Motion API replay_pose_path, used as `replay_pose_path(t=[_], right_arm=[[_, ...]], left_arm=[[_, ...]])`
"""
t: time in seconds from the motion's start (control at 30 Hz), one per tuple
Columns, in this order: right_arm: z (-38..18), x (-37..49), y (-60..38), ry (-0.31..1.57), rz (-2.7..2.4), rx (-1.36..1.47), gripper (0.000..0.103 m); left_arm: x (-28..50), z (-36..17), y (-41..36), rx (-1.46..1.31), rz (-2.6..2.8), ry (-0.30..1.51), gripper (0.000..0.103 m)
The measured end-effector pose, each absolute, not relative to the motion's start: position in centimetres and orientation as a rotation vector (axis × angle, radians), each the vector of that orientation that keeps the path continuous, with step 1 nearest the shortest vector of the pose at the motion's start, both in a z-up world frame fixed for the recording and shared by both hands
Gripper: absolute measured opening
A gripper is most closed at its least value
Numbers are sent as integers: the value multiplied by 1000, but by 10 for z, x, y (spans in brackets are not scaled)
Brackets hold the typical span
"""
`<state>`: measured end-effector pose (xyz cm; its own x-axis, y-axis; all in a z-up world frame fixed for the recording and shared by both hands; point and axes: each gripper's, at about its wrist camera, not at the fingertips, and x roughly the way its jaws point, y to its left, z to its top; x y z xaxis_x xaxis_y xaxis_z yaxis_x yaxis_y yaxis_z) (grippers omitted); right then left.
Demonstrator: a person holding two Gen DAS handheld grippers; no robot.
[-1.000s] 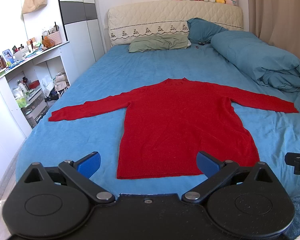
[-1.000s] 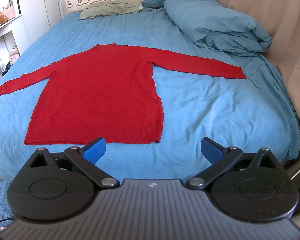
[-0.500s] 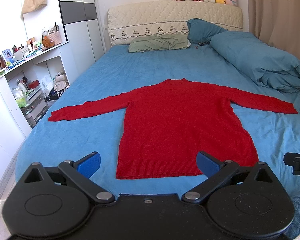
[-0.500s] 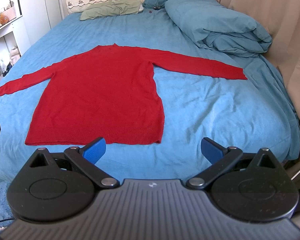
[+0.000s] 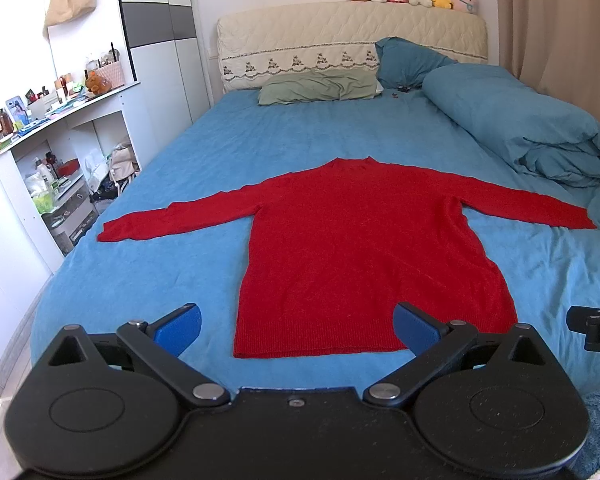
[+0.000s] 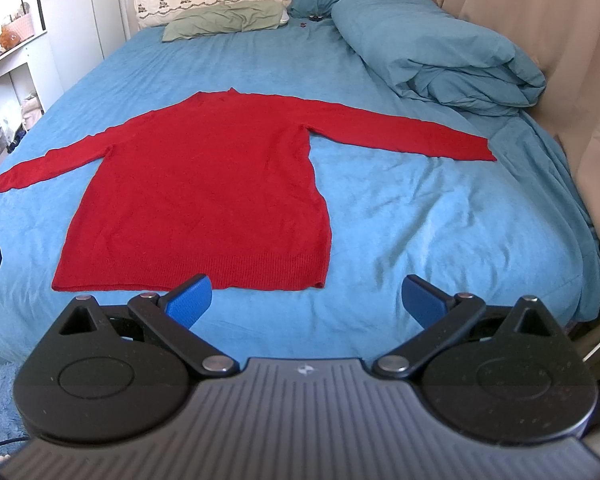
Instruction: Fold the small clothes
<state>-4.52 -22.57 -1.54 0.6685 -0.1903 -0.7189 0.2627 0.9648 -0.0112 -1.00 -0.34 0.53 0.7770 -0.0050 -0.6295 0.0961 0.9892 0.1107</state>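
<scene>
Risk noted: the red knitted long-sleeved sweater [image 5: 360, 248] is limp, so a pinch on one layer only, or on the blue bed sheet [image 5: 172, 264] beneath, would probably drag and skew the fold. It lies flat mid-frame, sleeves out, hem nearest. Left gripper [image 5: 298, 330]: jaws spread, empty, framing the hem's left part. Right gripper [image 6: 308, 300]: jaws spread, empty, by the hem's right corner.

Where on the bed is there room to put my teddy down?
Bare sheet lies between the red sweater and the rolled duvet, below its right sleeve, and between the collar and green pillow. The duvet side is crowded.
</scene>
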Motion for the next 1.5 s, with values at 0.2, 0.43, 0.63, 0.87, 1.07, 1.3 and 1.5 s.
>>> replay_pose_path(t=[0.2,0.43,0.63,0.87,1.07,1.3,1.5], right_arm=[[-14,-44,-226,803,-251,99,103],[-3,-35,-240,785,-248,121,103],[3,12,-275,766,-295,142,103],[-18,113,-350,788,-417,211,103],[-37,189,-421,826,-528,284,103],[-55,245,-498,832,-596,438,103],[-110,277,-566,808,-685,573,103]], left_arm=[[-9,7,-1,135,-59,683,103],[22,26,-15,114,-109,664,103],[96,31,-51,159,-158,637,103],[228,18,-113,180,-259,649,103],[313,8,-161,185,-319,731,103],[397,-10,-217,171,-352,837,103],[456,-75,-261,170,-352,941,103]])
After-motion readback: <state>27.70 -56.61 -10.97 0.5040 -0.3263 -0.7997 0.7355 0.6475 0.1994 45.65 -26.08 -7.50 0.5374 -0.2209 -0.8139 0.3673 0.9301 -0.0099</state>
